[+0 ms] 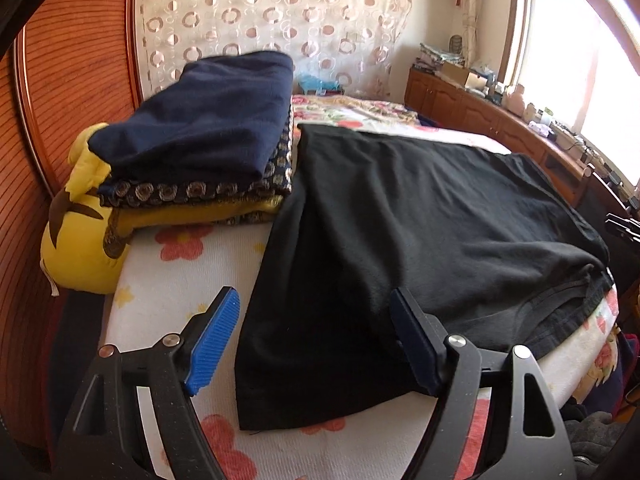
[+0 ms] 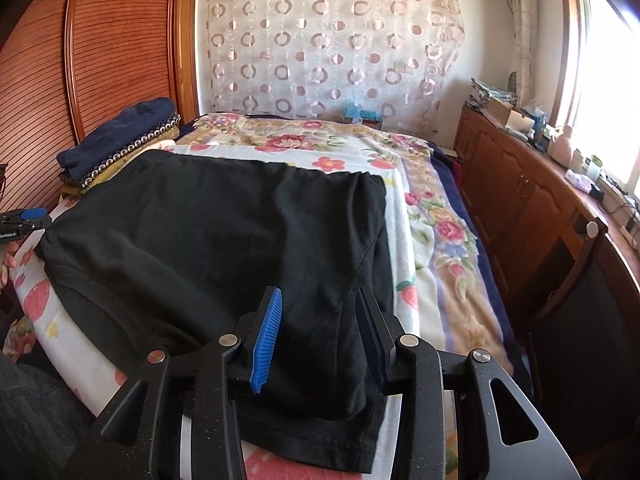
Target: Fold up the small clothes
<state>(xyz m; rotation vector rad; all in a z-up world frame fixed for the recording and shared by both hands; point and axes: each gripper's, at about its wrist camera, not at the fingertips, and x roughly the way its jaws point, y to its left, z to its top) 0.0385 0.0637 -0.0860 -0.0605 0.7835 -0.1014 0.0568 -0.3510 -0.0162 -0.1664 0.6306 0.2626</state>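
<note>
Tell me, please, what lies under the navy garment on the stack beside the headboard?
Under the navy garment lie a dark fabric with ring patterns and a mustard-yellow piece. A yellow pillow shows beside them. Whether anything more lies lower is hidden.

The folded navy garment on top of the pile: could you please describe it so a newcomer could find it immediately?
Start at the slatted wooden headboard of the bed. Against it sits a stack of folded clothes, left of the spread black garment. The navy garment is the plain top layer, above a ring-patterned piece and a mustard one.
</note>
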